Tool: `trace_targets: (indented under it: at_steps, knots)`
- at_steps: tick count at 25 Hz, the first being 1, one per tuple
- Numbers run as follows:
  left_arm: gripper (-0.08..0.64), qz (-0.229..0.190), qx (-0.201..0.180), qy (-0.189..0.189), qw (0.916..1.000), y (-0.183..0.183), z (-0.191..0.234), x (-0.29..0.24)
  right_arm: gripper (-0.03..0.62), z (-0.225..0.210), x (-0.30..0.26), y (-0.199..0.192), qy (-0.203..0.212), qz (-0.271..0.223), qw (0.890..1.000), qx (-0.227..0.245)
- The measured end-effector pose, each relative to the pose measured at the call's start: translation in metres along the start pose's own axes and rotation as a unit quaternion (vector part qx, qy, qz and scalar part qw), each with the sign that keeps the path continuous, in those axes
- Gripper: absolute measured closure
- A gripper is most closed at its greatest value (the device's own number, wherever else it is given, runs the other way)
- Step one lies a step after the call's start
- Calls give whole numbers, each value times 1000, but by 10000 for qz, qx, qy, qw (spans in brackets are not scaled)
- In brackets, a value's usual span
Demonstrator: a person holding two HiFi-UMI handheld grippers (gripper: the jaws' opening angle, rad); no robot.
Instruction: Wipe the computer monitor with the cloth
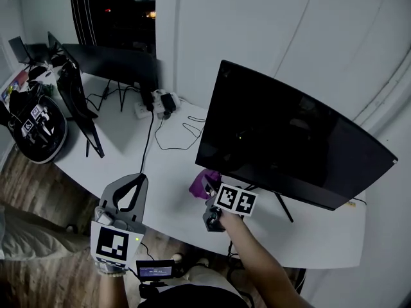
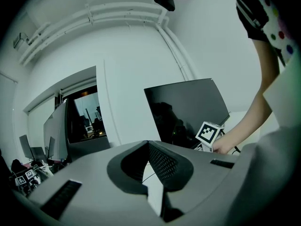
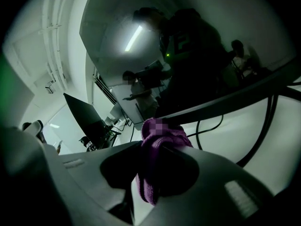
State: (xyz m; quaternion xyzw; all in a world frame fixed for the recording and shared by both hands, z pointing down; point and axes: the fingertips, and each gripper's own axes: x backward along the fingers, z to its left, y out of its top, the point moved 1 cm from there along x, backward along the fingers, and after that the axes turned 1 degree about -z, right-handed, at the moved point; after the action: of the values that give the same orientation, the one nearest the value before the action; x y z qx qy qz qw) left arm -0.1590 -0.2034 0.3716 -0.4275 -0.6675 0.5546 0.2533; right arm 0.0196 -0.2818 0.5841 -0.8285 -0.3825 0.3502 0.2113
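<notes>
A large black computer monitor (image 1: 289, 136) stands on the white desk (image 1: 128, 153), its screen dark. My right gripper (image 1: 207, 186) is shut on a purple cloth (image 1: 203, 179) just below the monitor's lower left corner. In the right gripper view the purple cloth (image 3: 157, 159) is bunched between the jaws, close under the monitor's bottom edge (image 3: 221, 100). My left gripper (image 1: 136, 179) hovers over the desk's front edge, left of the monitor, its jaws closed together with nothing between them. From the left gripper view the monitor (image 2: 186, 112) and the right gripper's marker cube (image 2: 209, 133) show ahead.
A second monitor (image 1: 115, 63) and a folded black stand (image 1: 80, 104) sit at the desk's left. Cables (image 1: 173, 133) and a power strip (image 1: 157, 104) lie behind the left gripper. A helmet-like object (image 1: 35, 127) rests at far left. The monitor's stand legs (image 1: 282, 207) spread beside the right gripper.
</notes>
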Motion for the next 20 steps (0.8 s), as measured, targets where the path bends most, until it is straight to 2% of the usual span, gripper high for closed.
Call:
trace_targets:
  at_steps: [10,20]
  knots:
    - [554,93,-27,200,9998,-4,10,9,502,20,-25,-8,131,331,9985,425]
    - [554,174,-23,368,9992,-8,19,18,502,38,-41,-14,219,499,9965,639]
